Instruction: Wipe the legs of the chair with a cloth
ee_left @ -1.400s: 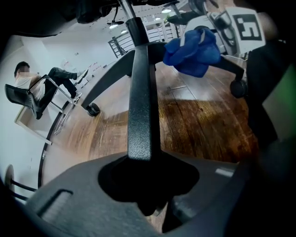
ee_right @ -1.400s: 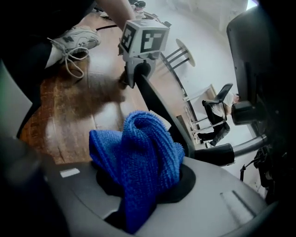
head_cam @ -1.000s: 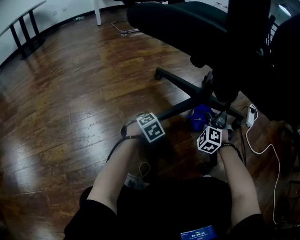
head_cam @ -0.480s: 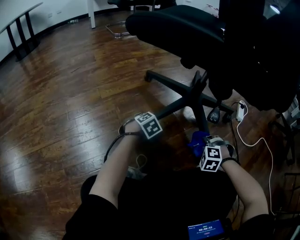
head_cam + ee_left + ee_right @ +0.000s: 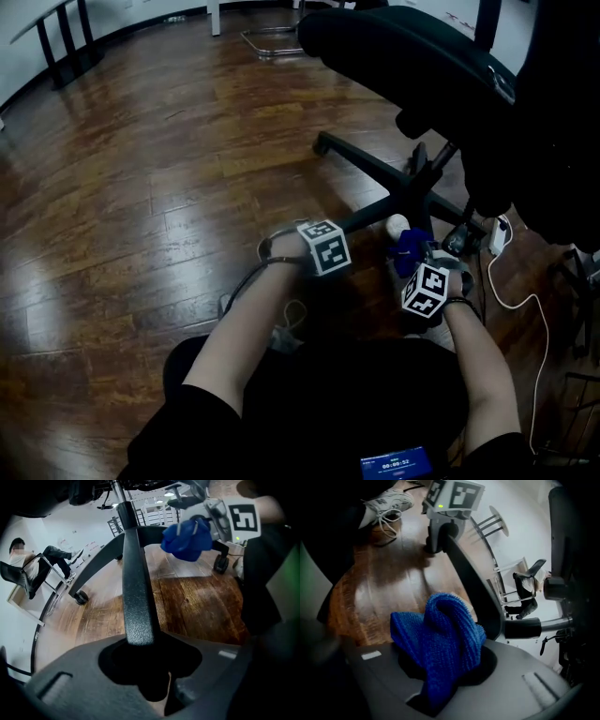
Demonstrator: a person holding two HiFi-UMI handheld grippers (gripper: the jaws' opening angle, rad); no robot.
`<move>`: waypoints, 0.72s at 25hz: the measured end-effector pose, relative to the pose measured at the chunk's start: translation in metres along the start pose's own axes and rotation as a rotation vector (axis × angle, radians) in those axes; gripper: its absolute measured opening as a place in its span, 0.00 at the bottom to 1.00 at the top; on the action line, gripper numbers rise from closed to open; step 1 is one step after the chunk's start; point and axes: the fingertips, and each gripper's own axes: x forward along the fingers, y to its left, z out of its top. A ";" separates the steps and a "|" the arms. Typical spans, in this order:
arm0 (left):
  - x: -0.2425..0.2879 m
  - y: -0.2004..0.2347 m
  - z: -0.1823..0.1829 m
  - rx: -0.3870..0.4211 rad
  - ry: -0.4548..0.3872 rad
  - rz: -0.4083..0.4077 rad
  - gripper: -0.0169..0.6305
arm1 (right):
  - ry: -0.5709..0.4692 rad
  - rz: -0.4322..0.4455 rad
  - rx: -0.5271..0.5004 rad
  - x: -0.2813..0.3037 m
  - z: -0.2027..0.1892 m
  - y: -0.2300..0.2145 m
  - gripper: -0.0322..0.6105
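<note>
A black office chair [image 5: 412,66] stands on the wood floor, its star base [image 5: 412,192] in front of me. My left gripper [image 5: 349,228] is shut on one black base leg [image 5: 370,214]; in the left gripper view that textured leg [image 5: 136,588] runs straight into the left gripper [image 5: 140,641]. My right gripper [image 5: 419,261] is shut on a bunched blue cloth [image 5: 409,247], held just right of that leg and near the hub. The cloth [image 5: 440,634] fills the right gripper [image 5: 440,670], with the leg [image 5: 473,581] right behind it.
A white power strip [image 5: 500,234] and its cable [image 5: 530,305] lie on the floor at the right. My shoe [image 5: 281,335] is under the left arm. A caster [image 5: 457,241] sits beyond the cloth. Table legs [image 5: 66,42] stand far left. A seated person [image 5: 28,566] is far off.
The right gripper pulled the cloth toward me, away from the hub, then brought it back up toward the hub. The left gripper kept its hold on the leg.
</note>
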 end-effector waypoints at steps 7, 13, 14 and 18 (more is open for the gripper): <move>0.008 -0.002 -0.008 0.065 0.011 -0.012 0.20 | -0.042 -0.100 0.058 0.017 0.016 -0.043 0.19; 0.010 -0.008 -0.013 0.064 0.012 -0.006 0.20 | -0.034 0.114 0.066 -0.011 0.005 0.011 0.18; 0.010 -0.005 -0.012 0.061 0.009 -0.004 0.20 | -0.031 0.147 0.061 -0.016 0.002 0.020 0.18; 0.007 0.001 -0.012 0.054 0.013 0.003 0.20 | 0.034 0.298 0.005 -0.045 -0.013 0.074 0.18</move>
